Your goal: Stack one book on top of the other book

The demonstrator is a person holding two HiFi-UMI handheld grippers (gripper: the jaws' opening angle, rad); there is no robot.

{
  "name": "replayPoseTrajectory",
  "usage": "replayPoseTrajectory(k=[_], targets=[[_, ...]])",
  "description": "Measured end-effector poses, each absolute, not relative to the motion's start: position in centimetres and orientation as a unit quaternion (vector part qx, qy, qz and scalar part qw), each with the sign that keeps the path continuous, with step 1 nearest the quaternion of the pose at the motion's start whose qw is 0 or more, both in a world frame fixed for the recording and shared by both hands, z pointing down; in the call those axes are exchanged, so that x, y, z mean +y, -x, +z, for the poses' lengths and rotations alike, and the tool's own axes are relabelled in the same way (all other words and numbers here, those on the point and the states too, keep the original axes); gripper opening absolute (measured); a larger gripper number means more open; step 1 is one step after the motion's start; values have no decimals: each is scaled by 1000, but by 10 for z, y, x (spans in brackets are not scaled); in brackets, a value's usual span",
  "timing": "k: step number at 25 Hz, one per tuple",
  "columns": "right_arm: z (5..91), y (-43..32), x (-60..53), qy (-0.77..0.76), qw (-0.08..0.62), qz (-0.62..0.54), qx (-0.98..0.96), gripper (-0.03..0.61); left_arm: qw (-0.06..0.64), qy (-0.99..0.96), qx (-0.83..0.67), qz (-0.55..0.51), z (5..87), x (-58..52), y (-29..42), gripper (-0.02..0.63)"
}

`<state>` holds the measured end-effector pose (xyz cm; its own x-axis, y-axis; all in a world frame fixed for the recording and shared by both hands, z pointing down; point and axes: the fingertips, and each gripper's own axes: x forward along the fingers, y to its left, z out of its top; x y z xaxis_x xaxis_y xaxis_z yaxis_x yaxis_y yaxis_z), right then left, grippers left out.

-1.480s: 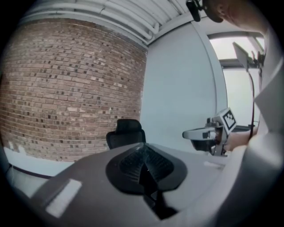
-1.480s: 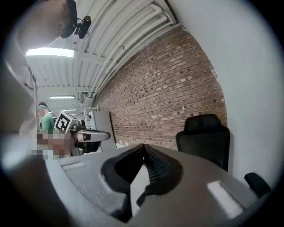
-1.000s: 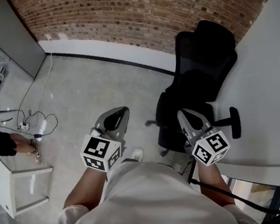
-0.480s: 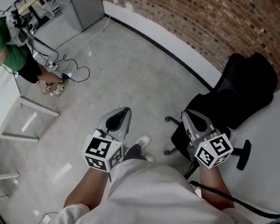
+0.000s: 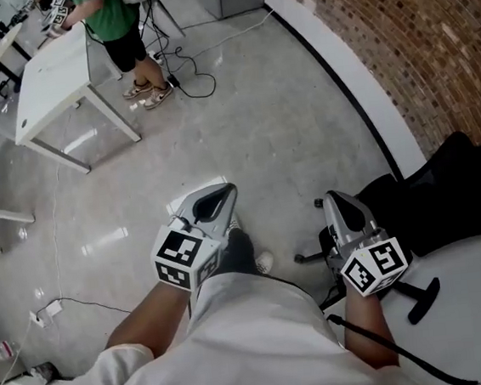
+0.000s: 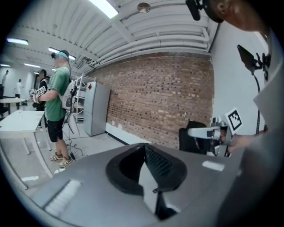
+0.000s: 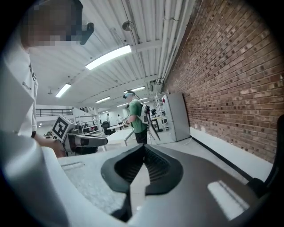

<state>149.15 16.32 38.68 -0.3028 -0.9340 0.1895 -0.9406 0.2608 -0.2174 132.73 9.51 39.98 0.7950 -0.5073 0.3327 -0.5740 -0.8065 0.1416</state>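
A: Any books stacked?
B: None in view. Left hand-held gripper (image 5: 217, 197), at 6 o'clock, and right hand-held gripper (image 5: 341, 201), at 4, are both closed on nothing above the floor (image 5: 259, 125). Everything's left, I'd judge.

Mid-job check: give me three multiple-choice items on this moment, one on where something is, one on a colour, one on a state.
1. The black chair is nearest which gripper?
A) left
B) right
C) equally near both

2. What colour of shirt does the standing person by the white table wear?
A) red
B) green
C) blue

3. How do the jaws of the left gripper and the right gripper stand?
A) both shut, nothing between
B) both wide open
C) shut on a book

Key: 1 B, the head view shows the chair right beside the right gripper. 2 B, the shirt is green in every view. 3 A, each gripper view shows its pads together and empty.
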Motion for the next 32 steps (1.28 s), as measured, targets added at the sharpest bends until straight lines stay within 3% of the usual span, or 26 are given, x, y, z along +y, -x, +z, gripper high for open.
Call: replayPoseTrajectory(k=[10, 23, 32], targets=[[373, -1405, 120, -488, 29, 123, -864, 2, 107, -906, -393, 112, 378, 94, -1235, 5], [355, -1142, 79, -272, 47, 121, -954, 3, 108, -802, -584, 65, 348, 123, -994, 5], [362, -998, 100, -161, 68, 88, -981, 2, 126, -736, -665, 38, 371, 181, -869, 5]])
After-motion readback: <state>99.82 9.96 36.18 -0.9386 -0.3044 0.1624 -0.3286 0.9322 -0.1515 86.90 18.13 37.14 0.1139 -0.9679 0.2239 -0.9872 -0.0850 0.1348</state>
